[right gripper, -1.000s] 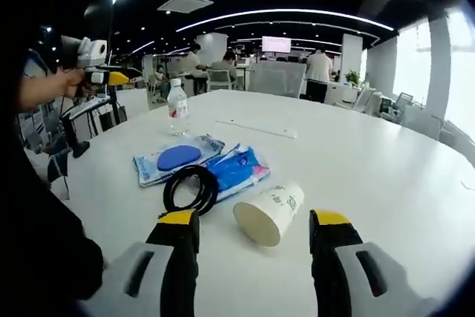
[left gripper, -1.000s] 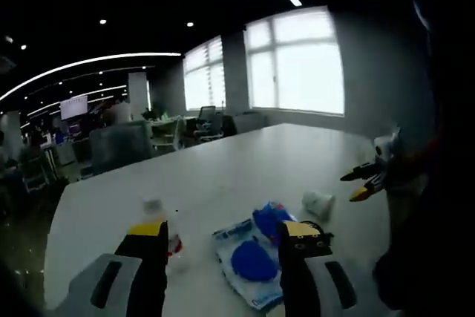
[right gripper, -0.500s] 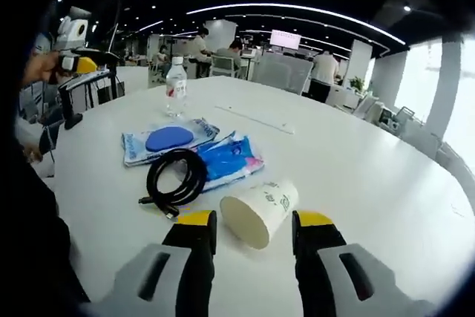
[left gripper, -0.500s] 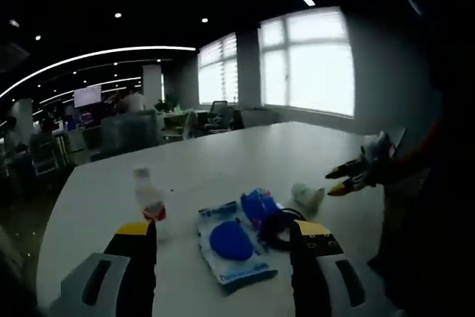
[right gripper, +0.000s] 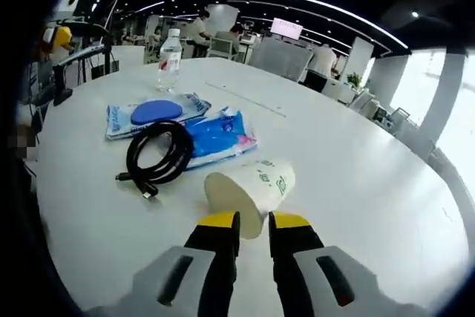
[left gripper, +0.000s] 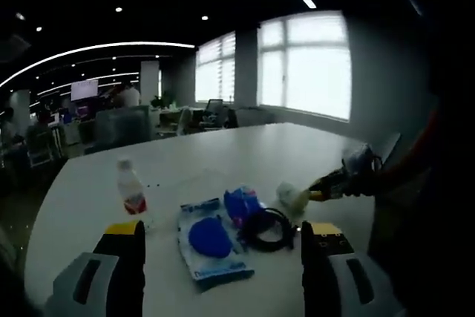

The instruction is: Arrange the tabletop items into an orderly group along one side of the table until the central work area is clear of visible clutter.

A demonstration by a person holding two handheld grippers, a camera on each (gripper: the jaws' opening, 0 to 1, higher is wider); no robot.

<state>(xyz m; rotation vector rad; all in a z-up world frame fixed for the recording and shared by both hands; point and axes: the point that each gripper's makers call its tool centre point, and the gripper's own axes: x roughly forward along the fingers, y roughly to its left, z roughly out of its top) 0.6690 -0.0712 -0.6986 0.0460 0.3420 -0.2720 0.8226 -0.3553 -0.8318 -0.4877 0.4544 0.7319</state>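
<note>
In the left gripper view, the left tongs point(left gripper: 221, 239) are hovering low over the near edge of the white worktop point(left gripper: 223, 157), jaws spread wide and gripping nothing; between them, from left to right, a clear water bottle point(left gripper: 131, 189) is standing upright, a flat packet with a blue disc point(left gripper: 210, 239) is lying beside a blue wipes pack point(left gripper: 241, 202), and a coiled black cable point(left gripper: 269, 229) is resting against those packs; further right, a paper cup point(left gripper: 292, 196) is lying on its side, and the right tongs point(left gripper: 326, 185) are reaching in from the right edge, level with the worktop, their tips at the cup.

In the right gripper view, the bottle point(right gripper: 169, 60) is standing far back on the left; the disc packet point(right gripper: 152, 113) and the cable point(right gripper: 157, 151) are lying nearer, the cable overlapping the wipes pack point(right gripper: 220, 136); the cup point(right gripper: 249, 188) is lying tipped with its open mouth facing the camera; the right tongs point(right gripper: 251, 221) are pointing forward along the worktop point(right gripper: 356, 161), jaws drawn nearly together, their yellow tips pinching the cup's lower rim; the grip is looking snug, though how firmly it is holding cannot be told.
</note>
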